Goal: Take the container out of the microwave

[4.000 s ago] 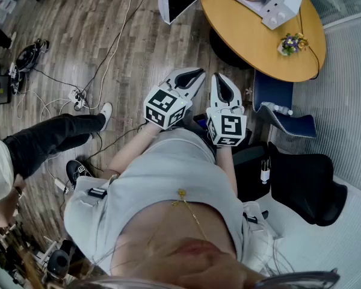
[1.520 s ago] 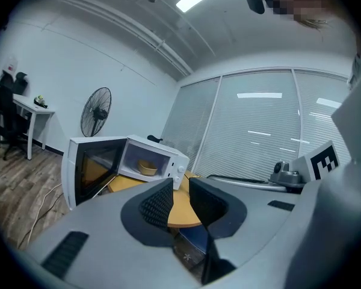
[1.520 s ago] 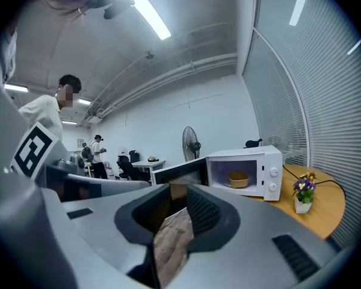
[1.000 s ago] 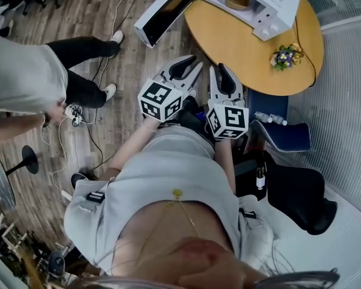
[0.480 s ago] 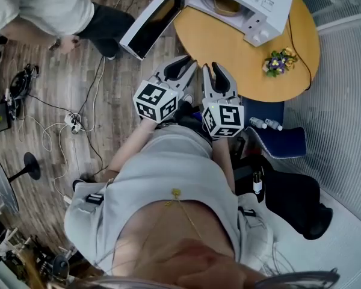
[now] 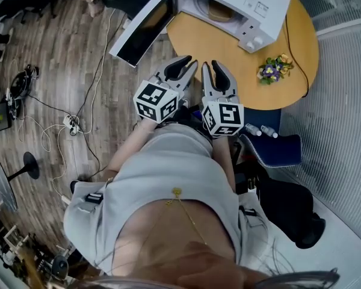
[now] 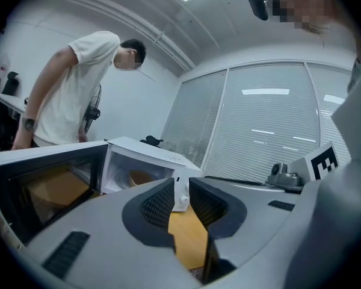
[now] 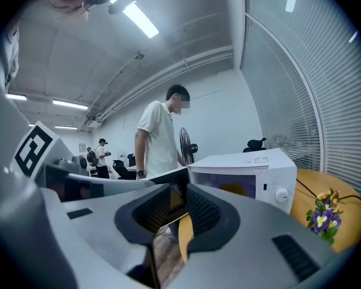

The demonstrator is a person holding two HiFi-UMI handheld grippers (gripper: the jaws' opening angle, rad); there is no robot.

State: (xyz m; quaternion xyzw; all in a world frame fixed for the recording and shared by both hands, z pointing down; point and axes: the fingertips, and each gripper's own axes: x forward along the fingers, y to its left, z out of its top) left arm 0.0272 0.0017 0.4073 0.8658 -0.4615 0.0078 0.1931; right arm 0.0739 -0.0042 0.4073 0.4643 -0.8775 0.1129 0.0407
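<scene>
A white microwave (image 6: 240, 5) stands on the round wooden table (image 6: 228, 47) with its door (image 6: 145, 27) swung open to the left. Inside sits a yellowish container (image 6: 216, 8), also seen in the left gripper view (image 7: 138, 177) and the right gripper view (image 8: 234, 189). My left gripper (image 6: 189, 65) and right gripper (image 6: 213, 66) are held side by side at the table's near edge, short of the microwave. The left gripper (image 7: 182, 200) and the right gripper (image 8: 177, 212) each stand open with nothing between the jaws.
A person (image 8: 159, 137) stands bent over just beyond the open door. A small pot of flowers (image 6: 269, 70) sits on the table right of the microwave. A blue chair (image 6: 274, 149) with bottles is at my right. Cables and a power strip (image 6: 72, 120) lie on the wooden floor at left.
Both grippers have moved forward together toward the table, so the microwave sits nearer in view. The bystander has walked from the left floor to behind the open door.
</scene>
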